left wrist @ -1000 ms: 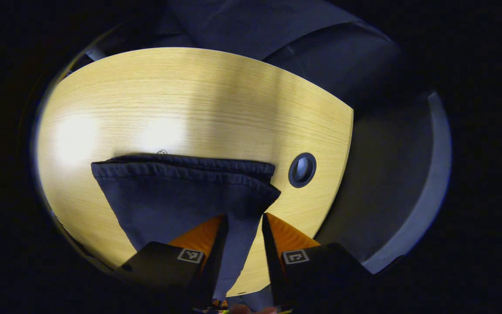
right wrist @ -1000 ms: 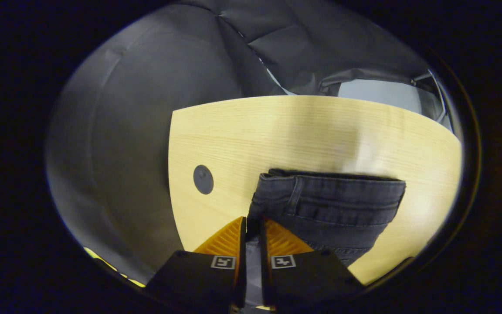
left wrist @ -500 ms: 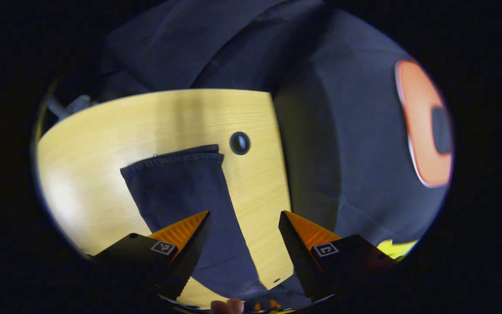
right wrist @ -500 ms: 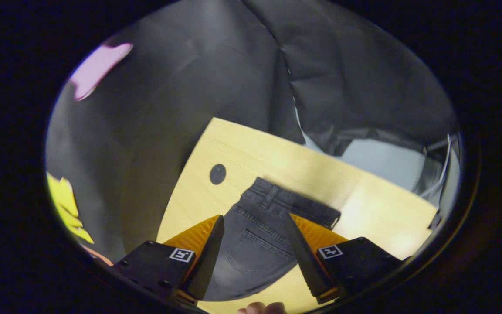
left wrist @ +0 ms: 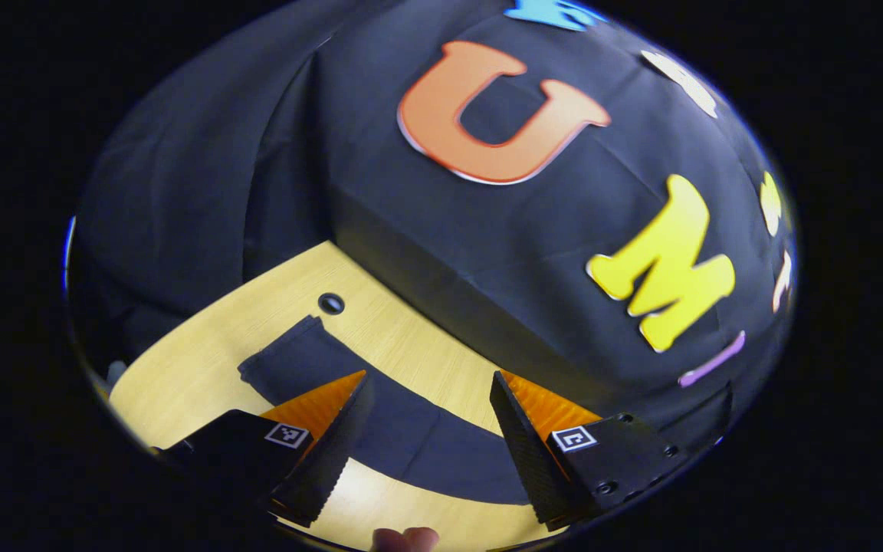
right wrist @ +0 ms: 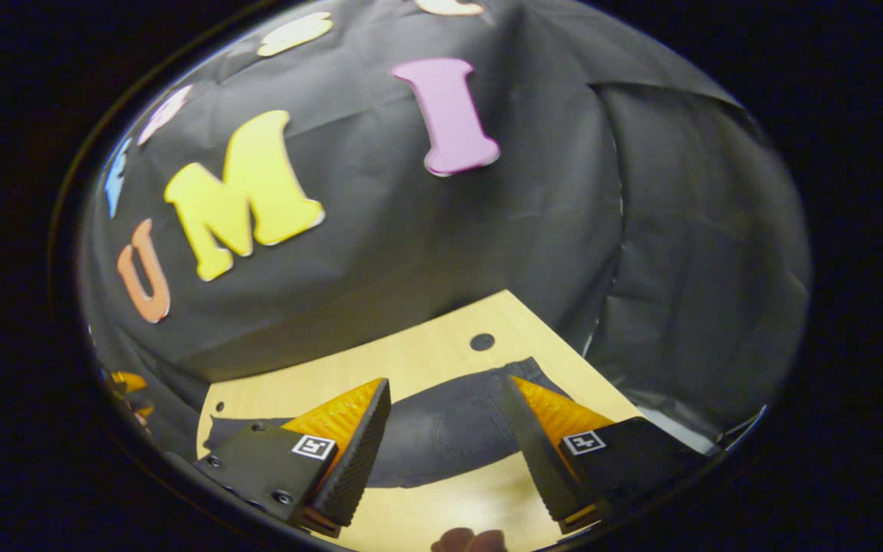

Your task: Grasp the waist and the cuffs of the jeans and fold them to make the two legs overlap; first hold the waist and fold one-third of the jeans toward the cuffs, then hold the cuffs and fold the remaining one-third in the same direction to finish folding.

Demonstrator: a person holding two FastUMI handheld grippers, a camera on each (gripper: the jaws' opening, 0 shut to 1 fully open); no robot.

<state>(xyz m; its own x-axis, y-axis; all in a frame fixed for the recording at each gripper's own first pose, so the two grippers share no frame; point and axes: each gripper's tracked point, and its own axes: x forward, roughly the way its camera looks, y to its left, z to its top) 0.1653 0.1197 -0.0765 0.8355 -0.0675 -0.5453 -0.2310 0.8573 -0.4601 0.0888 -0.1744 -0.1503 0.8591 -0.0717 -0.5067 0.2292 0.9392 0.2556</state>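
Dark jeans [left wrist: 411, 437] lie flat on the wooden table [left wrist: 204, 360], stretched out lengthwise with the legs stacked as one strip. In the left gripper view the cuff end [left wrist: 288, 356] points toward the far corner. My left gripper [left wrist: 429, 379] hovers above the leg, open, with nothing between its fingers. In the right gripper view the jeans [right wrist: 449, 429] show a back pocket, with the waist [right wrist: 533, 372] at the right. My right gripper [right wrist: 448, 382] is open above the seat of the jeans, apart from the cloth.
A round dark grommet [left wrist: 330, 303] sits in the tabletop beyond the cuff, and another grommet [right wrist: 481, 342] lies beyond the waist. The booth's black cloth wall [right wrist: 411, 230] stands close behind the table's far edge. A person's fingertip [left wrist: 403, 539] shows at the bottom.
Both grippers were shut on the jeans one second ago, opened, and let go. They have since lifted and tilted up, so the jeans look smaller and the wall has come into view.
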